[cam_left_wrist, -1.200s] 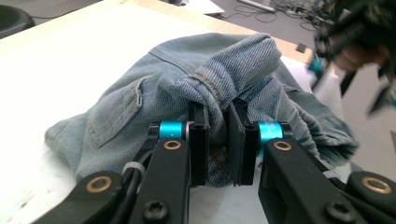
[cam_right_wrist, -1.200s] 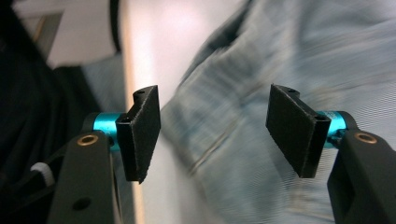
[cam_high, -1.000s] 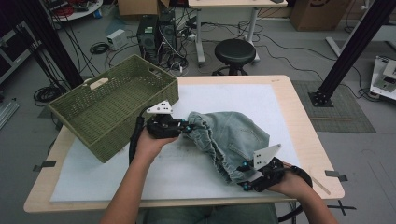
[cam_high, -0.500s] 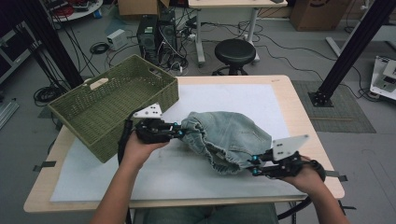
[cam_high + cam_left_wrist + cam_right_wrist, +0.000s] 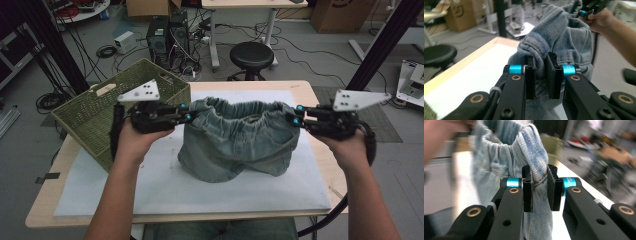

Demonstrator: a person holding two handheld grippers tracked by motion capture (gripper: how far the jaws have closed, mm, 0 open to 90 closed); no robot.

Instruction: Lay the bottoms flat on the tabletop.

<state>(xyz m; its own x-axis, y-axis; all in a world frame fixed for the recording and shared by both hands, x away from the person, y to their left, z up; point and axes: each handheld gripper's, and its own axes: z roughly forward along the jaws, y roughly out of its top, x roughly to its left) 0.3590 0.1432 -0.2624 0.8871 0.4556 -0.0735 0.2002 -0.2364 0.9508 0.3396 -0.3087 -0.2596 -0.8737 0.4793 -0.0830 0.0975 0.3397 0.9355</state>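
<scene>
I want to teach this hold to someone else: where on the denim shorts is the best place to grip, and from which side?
Grip the denim shorts at the gathered elastic waistband, one end each, coming in level from the outer sides. The band's thick bunched hem gives the jaws bite, as the left gripper and right gripper show, and the garment then hangs open below.

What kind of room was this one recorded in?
Likely a lab or workshop: a desktop computer tower with loose cables on the floor, cardboard boxes, and black frame struts around the table.

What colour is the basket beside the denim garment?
Olive green, woven-looking basket; clearest in the high view, left of the garment.
</scene>
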